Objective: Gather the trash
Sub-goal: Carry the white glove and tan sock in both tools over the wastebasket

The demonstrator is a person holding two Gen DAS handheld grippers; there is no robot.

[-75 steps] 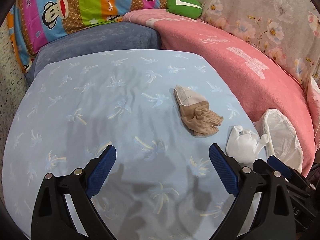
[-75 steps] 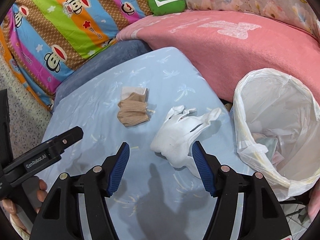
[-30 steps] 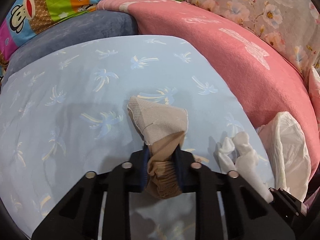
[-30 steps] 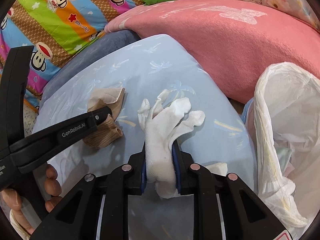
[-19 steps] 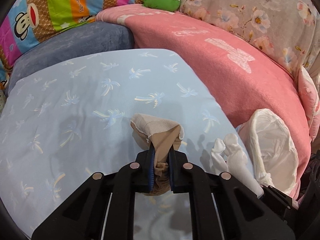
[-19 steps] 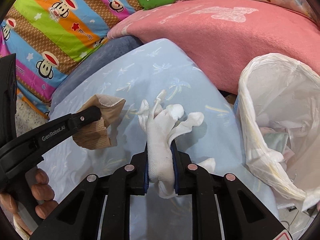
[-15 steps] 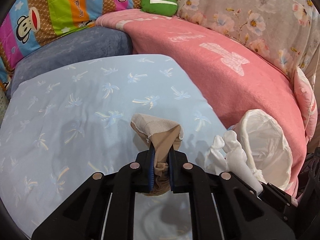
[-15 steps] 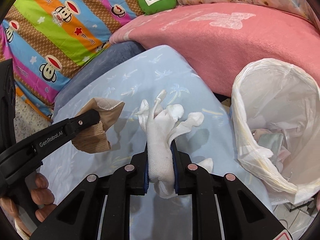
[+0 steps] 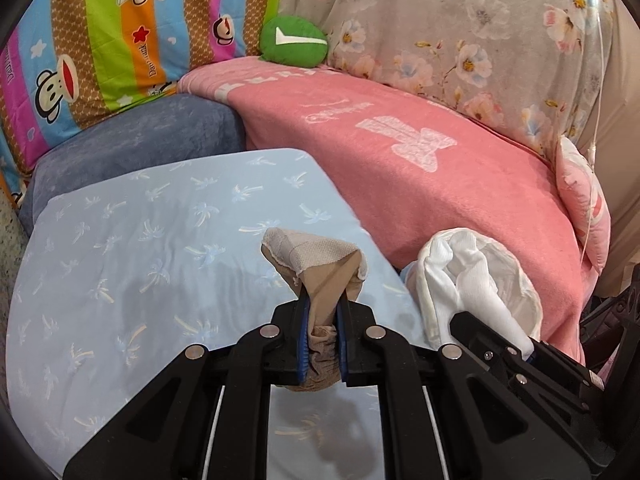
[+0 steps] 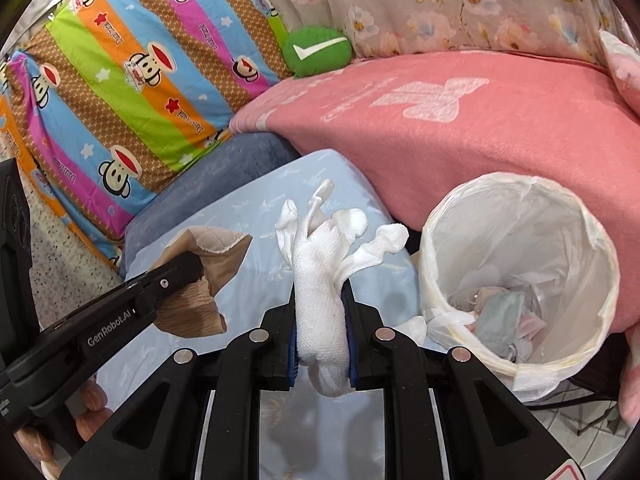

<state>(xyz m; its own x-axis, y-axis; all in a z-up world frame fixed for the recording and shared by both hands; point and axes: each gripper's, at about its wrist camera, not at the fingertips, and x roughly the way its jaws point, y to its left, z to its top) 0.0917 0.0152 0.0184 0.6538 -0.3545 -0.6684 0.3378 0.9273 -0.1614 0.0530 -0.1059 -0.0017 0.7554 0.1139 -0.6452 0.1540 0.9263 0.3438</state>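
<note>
My left gripper (image 9: pixel 322 309) is shut on a tan stocking (image 9: pixel 320 268), which hangs above the light blue palm-print cushion (image 9: pixel 160 264). My right gripper (image 10: pixel 322 300) is shut on a white knit glove (image 10: pixel 320 280), its fingers splayed upward. In the right wrist view the left gripper (image 10: pixel 180 268) holds the tan stocking (image 10: pixel 208 280) at left. A bin lined with a white plastic bag (image 10: pixel 520 272) stands to the right of the glove, with scraps at its bottom. In the left wrist view the white glove (image 9: pixel 468 284) sits in front of the bin (image 9: pixel 524 292).
A pink blanket (image 9: pixel 420 168) covers the sofa seat behind the cushion. A striped monkey-print pillow (image 10: pixel 132 80), a green round cushion (image 10: pixel 318 50) and a floral cover (image 9: pixel 480 32) lie at the back. A blue-grey cushion (image 9: pixel 132 140) borders the light blue one. A person's fingers (image 10: pixel 92 404) grip the left tool.
Both grippers closed on their items, the left on the stocking and the right on the glove, then rose off the cushion. The bin has come more fully into view on the right.
</note>
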